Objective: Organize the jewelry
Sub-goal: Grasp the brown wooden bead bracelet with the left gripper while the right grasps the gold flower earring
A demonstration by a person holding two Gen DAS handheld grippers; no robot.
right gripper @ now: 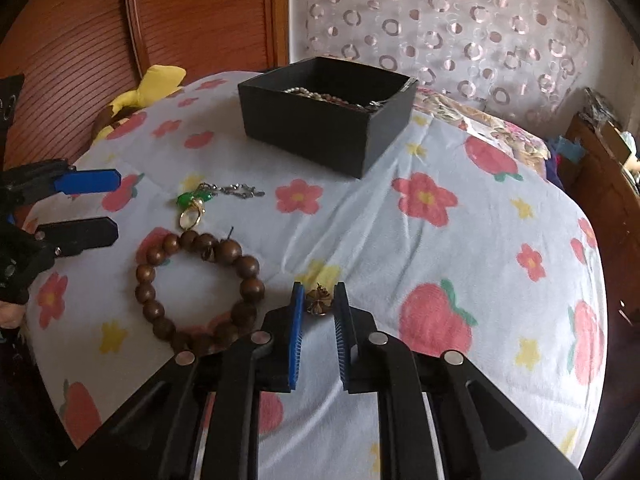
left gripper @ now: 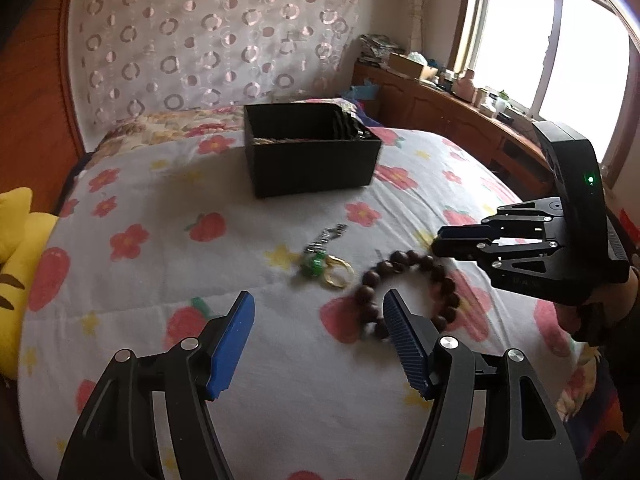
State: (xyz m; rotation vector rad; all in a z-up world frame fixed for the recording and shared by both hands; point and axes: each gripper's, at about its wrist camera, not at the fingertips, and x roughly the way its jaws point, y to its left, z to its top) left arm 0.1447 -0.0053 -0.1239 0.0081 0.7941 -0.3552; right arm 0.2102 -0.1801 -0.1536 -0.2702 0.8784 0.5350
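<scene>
- Right gripper: jaws drawn close together with a small bronze flower-shaped earring lodged between the blue pads at their very tips; whether the pads actually press on it cannot be told, since a sliver of gap shows on either side
- Earring: low over the flowered bedspread, just beside the near edge of the bead bracelet; lifted or lying on the cloth, not clear
- Left gripper: jaws spread wide, nothing between them, poised over the bedspread with the bracelet just beyond its right finger
- Black box: open-topped, set further back on the bed, chains and beads already lying inside
- Loose pieces on the cloth: bead bracelet; gold ring with green stones and a short silver chain touching it, between bracelet and box
- Deciding relation: the box lies straight ahead of the right gripper and beyond it, well apart, so the carry likely runs forward over open cloth; the left gripper is nearer the bracelet and ring
- Right wrist view alone shows the earring and the box contents; the left wrist view shows the right gripper side-on, the earring hidden, the box interior mostly shadowed
</scene>
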